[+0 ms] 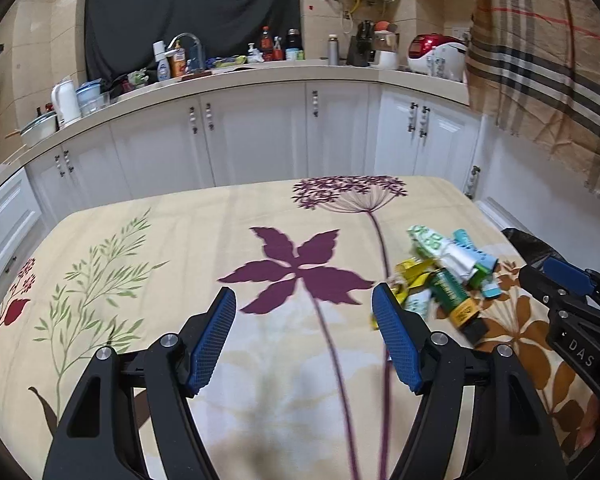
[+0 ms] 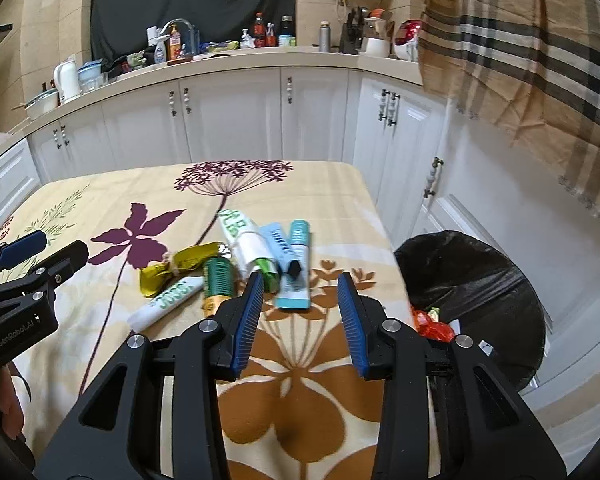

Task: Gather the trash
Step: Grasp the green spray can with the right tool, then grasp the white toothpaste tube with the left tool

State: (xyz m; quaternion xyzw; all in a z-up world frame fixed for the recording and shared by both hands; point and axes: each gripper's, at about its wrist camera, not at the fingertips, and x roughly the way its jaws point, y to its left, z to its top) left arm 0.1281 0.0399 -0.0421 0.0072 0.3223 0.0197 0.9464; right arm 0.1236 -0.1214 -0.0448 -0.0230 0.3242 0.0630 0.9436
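A pile of trash (image 2: 236, 264) lies on the flowered tablecloth (image 2: 300, 392): a yellow wrapper (image 2: 176, 270), a green tube (image 2: 219, 278), a white tube (image 2: 166, 304), teal tubes (image 2: 296, 264). The pile also shows in the left wrist view (image 1: 448, 276). My right gripper (image 2: 300, 280) is open and empty, just short of the teal tube. My left gripper (image 1: 304, 296) is open and empty over the cloth, left of the pile. A black-lined trash bin (image 2: 476, 280) stands off the table's right edge with red trash (image 2: 432, 324) inside.
White kitchen cabinets (image 1: 260, 132) and a cluttered counter (image 1: 228, 72) run behind the table. A plaid cloth (image 2: 540, 60) hangs at the upper right. The bin's edge shows in the left wrist view (image 1: 528, 244).
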